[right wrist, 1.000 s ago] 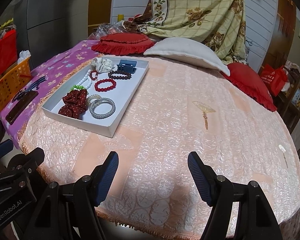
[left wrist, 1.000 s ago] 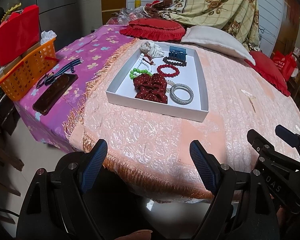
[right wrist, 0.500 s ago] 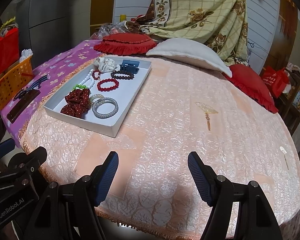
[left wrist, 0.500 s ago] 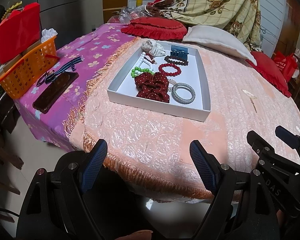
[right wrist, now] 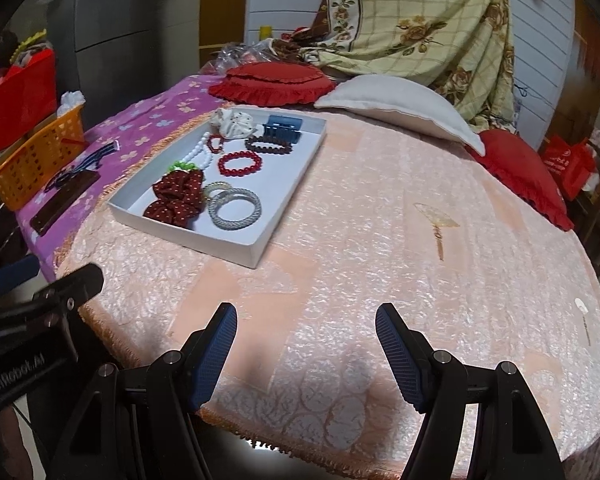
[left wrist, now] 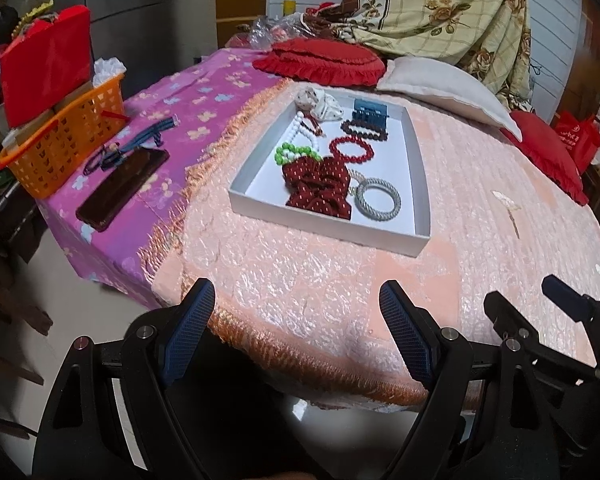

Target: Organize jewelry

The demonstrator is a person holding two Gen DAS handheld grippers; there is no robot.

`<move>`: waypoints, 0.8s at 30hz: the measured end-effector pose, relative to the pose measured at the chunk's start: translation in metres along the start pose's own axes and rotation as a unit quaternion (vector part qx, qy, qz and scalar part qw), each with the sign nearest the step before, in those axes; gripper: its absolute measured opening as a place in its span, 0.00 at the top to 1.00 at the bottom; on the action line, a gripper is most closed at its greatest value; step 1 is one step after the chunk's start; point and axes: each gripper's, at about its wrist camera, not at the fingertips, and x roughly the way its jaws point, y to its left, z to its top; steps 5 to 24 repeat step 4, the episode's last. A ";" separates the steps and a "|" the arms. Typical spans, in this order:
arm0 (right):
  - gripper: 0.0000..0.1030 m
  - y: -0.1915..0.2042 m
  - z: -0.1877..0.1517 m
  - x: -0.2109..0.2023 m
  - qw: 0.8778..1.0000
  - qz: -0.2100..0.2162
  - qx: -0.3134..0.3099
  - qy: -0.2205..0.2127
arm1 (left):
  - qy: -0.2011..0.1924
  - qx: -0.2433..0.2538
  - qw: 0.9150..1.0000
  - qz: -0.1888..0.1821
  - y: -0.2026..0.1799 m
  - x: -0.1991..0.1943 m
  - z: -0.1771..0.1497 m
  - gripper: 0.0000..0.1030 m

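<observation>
The left gripper [left wrist: 296, 320] is hovering at the near edge of the bed with its jaws standing wide apart and nothing between them; the right gripper [right wrist: 306, 344] is hanging beside it to the right, likewise spread open and empty, its blue pads [right wrist: 398, 354] sitting over the peach bedspread [right wrist: 380, 240]; beyond them, toward the left half of that bedspread, a shallow white tray [left wrist: 420, 184] is lying with the jewelry inside; at its near end a dark red dotted scrunchie [left wrist: 320, 188] is resting just beside a silver rope bangle [left wrist: 378, 198]; behind these a green bead bracelet [left wrist: 288, 152] and a red bead bracelet [left wrist: 352, 148] are sitting, with a white bead string [left wrist: 300, 132] running toward the far left corner; farther still a dark brown bead bracelet [left wrist: 364, 130], a blue hair claw [left wrist: 368, 110] and a cream scrunchie [left wrist: 318, 102] are crowding the far end; left of the tray a dark phone [left wrist: 122, 188] and an orange basket [left wrist: 64, 140] are lying on a purple cloth [left wrist: 204, 96]; at the far side a red frilled cushion [left wrist: 320, 60] and a white pillow [left wrist: 440, 84] are resting.
</observation>
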 end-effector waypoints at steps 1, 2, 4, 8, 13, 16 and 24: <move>0.32 -0.002 0.000 -0.001 1.000 0.002 0.003 -0.002 | -0.002 0.002 1.000 0.004 -0.002 -0.002 0.001 0.18; 0.32 -0.006 0.000 -0.002 1.000 0.006 0.007 -0.004 | -0.002 0.005 1.000 0.006 -0.006 -0.003 0.002 0.18; 0.32 -0.019 0.001 -0.003 1.000 0.015 0.025 -0.007 | 0.000 0.014 1.000 0.006 -0.014 -0.005 0.006 0.18; 0.32 -0.019 0.001 -0.003 1.000 0.015 0.025 -0.007 | 0.000 0.014 1.000 0.006 -0.014 -0.005 0.006 0.18; 0.32 -0.019 0.001 -0.003 1.000 0.015 0.025 -0.007 | 0.000 0.014 1.000 0.006 -0.014 -0.005 0.006 0.18; 0.32 -0.019 0.001 -0.003 1.000 0.015 0.025 -0.007 | 0.000 0.014 1.000 0.006 -0.014 -0.005 0.006 0.18; 0.32 -0.019 0.001 -0.003 1.000 0.015 0.025 -0.007 | 0.000 0.014 1.000 0.006 -0.014 -0.005 0.006 0.18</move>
